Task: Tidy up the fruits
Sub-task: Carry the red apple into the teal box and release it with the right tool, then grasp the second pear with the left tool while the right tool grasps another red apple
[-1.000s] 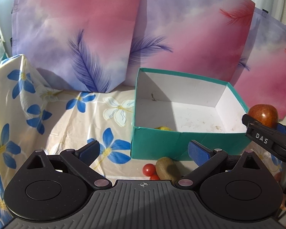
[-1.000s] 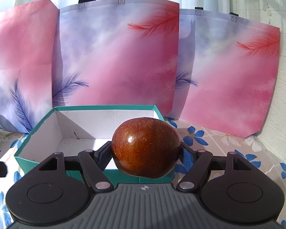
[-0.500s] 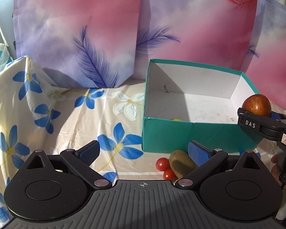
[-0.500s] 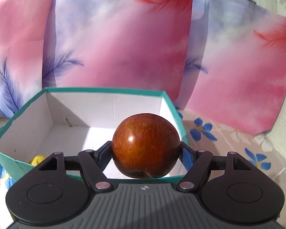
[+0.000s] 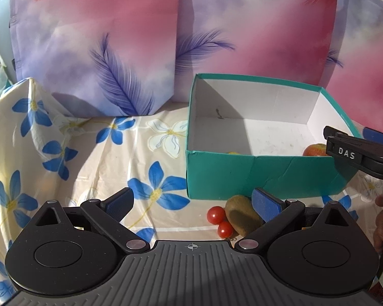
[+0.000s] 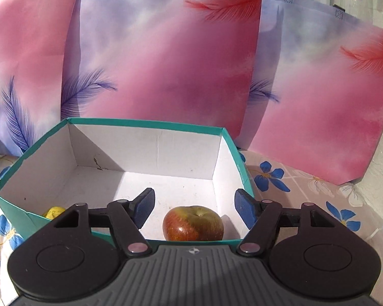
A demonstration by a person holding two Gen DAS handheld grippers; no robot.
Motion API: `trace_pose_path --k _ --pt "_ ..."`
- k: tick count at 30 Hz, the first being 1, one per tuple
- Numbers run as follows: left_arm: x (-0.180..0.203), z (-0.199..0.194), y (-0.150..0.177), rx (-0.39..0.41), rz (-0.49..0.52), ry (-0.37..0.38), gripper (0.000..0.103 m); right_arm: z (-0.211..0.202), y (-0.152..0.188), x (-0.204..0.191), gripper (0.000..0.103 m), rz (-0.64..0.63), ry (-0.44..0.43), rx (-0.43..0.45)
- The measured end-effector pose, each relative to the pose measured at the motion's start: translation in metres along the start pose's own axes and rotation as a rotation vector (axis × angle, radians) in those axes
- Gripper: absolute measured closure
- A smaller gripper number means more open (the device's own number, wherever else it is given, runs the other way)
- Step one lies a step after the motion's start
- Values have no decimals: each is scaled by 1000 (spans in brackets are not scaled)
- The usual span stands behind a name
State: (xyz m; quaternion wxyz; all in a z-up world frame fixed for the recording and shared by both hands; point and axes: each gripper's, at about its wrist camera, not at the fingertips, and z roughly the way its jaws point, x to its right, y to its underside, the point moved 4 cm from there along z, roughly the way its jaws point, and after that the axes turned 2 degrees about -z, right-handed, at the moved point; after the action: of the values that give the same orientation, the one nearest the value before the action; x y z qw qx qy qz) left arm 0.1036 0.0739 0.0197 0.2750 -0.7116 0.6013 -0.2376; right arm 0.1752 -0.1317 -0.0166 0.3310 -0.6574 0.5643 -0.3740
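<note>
Right gripper [image 6: 194, 207]: jaws just opened wide, nothing held. Apple [image 6: 193, 224]: resting free on floor of teal box [image 6: 145, 123], near front wall. Withdraw straight up and back without nudging it. Left gripper [image 5: 192, 202]: wide open, empty, above kiwi [image 5: 241, 215].

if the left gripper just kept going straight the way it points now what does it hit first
Most likely the kiwi and the two cherry tomatoes on the tablecloth, just ahead of the open left gripper toward its right finger. The teal box stands behind them. Depth is unclear.
</note>
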Motion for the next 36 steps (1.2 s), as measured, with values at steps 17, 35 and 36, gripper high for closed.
trace_pose_path --k 17,35,36 --pt "26 -18 64 51 215 179 2 -135 51 24 0 129 -84 59" --pt "49 -11 112 -46 297 269 20 -172 87 22 0 105 -61 34" --pt "50 -10 112 -46 303 271 20 -173 87 22 0 103 -59 35"
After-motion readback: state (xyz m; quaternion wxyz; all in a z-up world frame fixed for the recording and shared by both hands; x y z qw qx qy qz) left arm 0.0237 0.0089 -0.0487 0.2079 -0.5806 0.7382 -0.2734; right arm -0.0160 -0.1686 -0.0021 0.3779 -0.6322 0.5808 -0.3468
